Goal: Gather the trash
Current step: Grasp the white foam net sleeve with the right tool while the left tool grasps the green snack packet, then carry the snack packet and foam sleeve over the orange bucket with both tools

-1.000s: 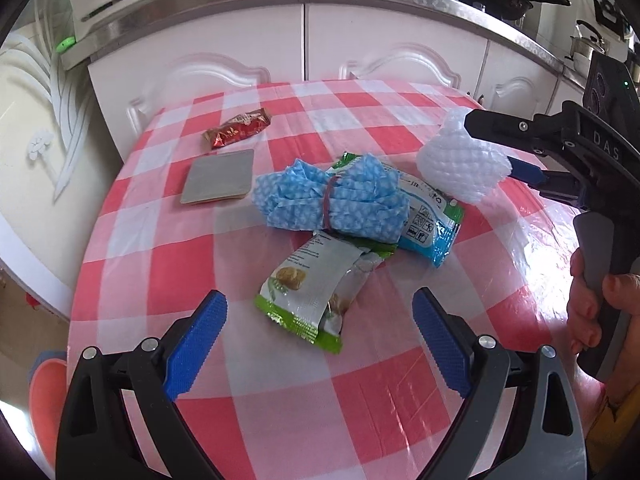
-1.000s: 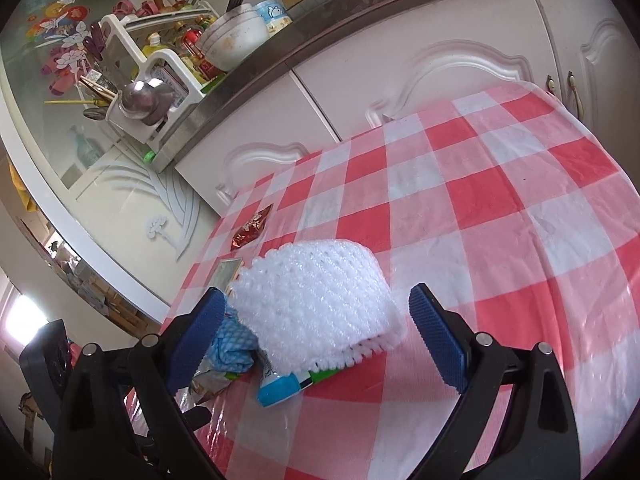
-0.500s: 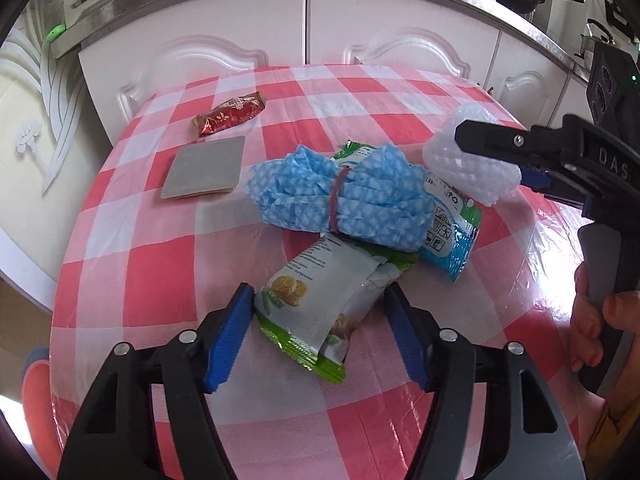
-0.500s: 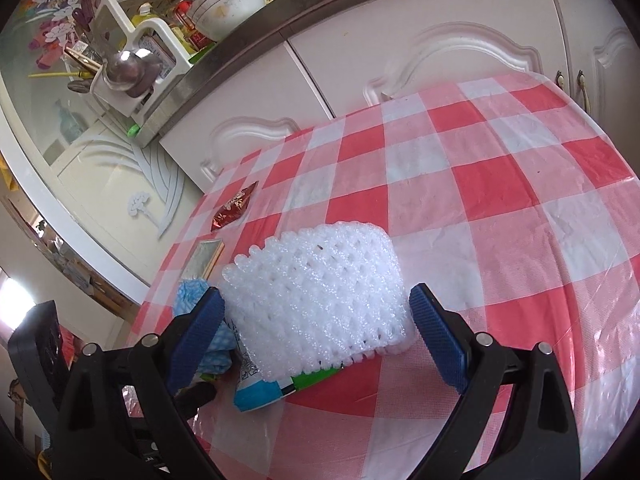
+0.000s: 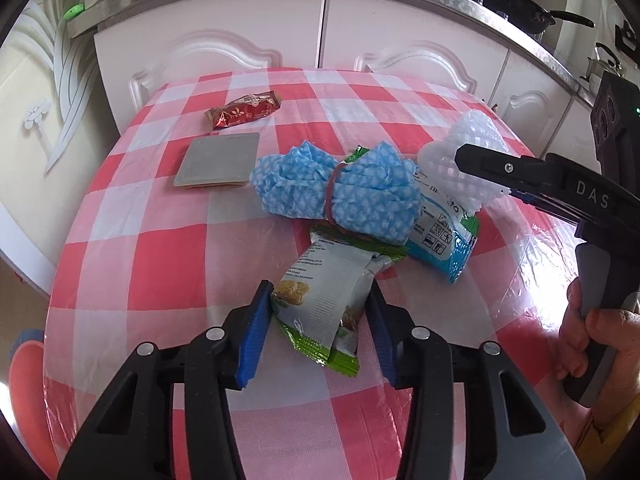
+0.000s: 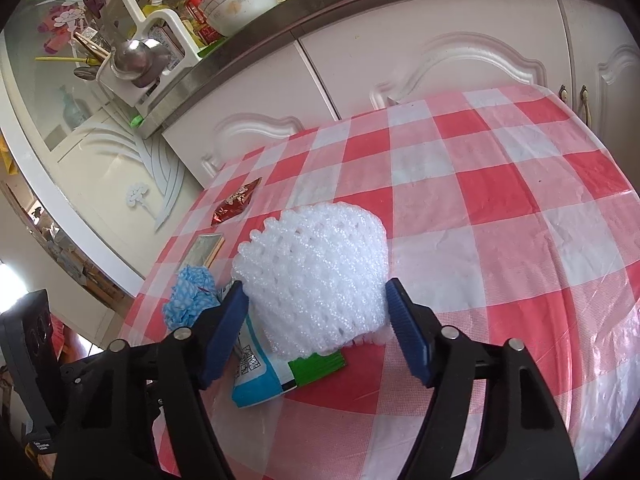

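Closing in on two pieces of trash at once, compared with a second ago. Left gripper [image 5: 318, 330], wide and short of the pile a second back, now narrowed around the green-and-white crinkled snack wrapper [image 5: 326, 300], blue pads flanking both its sides, touching or very nearly so; not lifted yet, wrapper flat on the cloth at the near edge of the heap. Right gripper [image 6: 316, 330], likewise wide before, now drawn in against the white foam fruit net [image 6: 316, 276], pads pressing or about to press its flanks; firm hold impossible to confirm. Net resting on the blue-and-white printed pouch [image 6: 260, 376], beside the blue patterned cloth bundle tied with a red band [image 5: 336, 188].

Probably means both grasps nearly complete, lifting next; no bin clearly visible for the drop.

Farther off and untouched: red foil candy wrapper [image 5: 244, 112] and grey square card [image 5: 218, 160], near the far left edge.

Beneath it all, a round table under a glossy red-and-white checked plastic cloth [image 5: 160, 260], slippery-looking. Behind, white moulded kitchen cabinets [image 5: 400, 32], a steel-edged counter, a crowded dish rack [image 6: 144, 52] and a dark pan [image 5: 516, 4].
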Tool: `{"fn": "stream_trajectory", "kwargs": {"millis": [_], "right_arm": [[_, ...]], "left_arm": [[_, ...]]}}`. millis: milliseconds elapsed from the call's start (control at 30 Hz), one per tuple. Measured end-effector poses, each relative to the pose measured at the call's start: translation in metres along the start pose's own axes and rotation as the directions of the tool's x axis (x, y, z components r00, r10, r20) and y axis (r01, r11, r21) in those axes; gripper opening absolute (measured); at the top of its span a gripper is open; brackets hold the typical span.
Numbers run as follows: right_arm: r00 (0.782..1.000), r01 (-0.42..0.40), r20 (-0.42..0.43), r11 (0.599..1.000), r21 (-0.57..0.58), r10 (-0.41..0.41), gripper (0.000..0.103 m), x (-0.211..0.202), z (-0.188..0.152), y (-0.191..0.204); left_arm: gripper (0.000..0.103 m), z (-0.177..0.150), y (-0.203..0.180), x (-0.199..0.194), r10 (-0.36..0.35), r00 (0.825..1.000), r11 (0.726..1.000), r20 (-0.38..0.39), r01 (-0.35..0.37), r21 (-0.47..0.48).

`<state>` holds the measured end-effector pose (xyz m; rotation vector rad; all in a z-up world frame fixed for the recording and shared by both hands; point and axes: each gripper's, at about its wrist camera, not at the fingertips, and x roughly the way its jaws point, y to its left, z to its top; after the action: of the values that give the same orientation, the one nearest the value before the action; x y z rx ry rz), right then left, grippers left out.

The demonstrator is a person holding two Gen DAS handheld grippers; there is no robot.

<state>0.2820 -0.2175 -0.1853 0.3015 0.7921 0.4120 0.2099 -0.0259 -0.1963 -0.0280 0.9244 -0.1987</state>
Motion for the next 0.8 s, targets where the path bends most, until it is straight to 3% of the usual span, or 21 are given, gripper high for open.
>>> {"fn": "stream_trajectory", "kwargs": {"millis": [167, 533, 800], "right_arm": [[0.999, -0.020, 0.025, 1.000, -0.009, 0.020, 0.064, -0.006, -0.001, 0.001], [0.987, -0.124, 0.102, 0.992, -0.019, 0.125, 0.063, -0.027, -0.003, 0.002], [0.983, -0.129, 0.128, 0.991, -0.023, 0.131, 0.063, -0.040, -0.012, 0.007]], "left_arm": [[0.045, -0.004, 0.006, -0.004, -0.025, 1.000, 0.999, 0.008, 0.026, -0.034], [0.045, -0.014, 0.020, -0.030, -0.055, 0.997, 0.996, 0.050, 0.058, -0.071], [0.045, -0.027, 0.041, -0.050, -0.041, 0.996, 0.994, 0.075, 0.049, -0.101]]}}
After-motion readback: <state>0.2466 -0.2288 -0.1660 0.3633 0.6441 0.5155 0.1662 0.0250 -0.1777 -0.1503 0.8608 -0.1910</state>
